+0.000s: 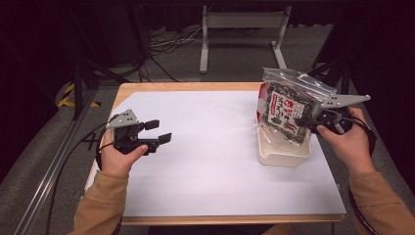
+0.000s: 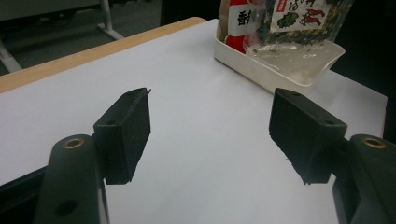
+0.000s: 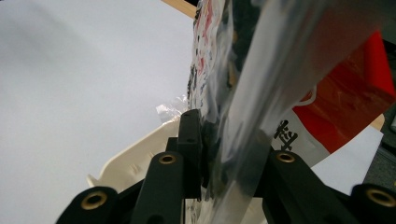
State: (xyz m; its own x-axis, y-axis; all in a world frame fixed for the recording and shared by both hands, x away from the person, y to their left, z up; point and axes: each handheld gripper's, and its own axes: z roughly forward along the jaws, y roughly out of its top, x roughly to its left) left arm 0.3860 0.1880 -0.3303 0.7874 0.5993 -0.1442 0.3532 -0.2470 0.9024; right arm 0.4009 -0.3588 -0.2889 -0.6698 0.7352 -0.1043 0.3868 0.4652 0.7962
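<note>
Right gripper [image 1: 306, 121] jaws pinching snack bag [image 1: 288, 105] upright over white tray [image 1: 284, 151] at worktop's [image 1: 195, 147] three o'clock, left gripper [image 1: 159, 131] jaws spread, nothing between, at nine o'clock

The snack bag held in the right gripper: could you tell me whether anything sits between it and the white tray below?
Nothing visible does. The snack bag, pinched in the right gripper, hangs with its lower edge already inside the white tray. A red packet stands in the tray beside it.

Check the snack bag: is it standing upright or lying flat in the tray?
Upright. The snack bag stands in the white tray, with the right gripper clamped on its side.
</note>
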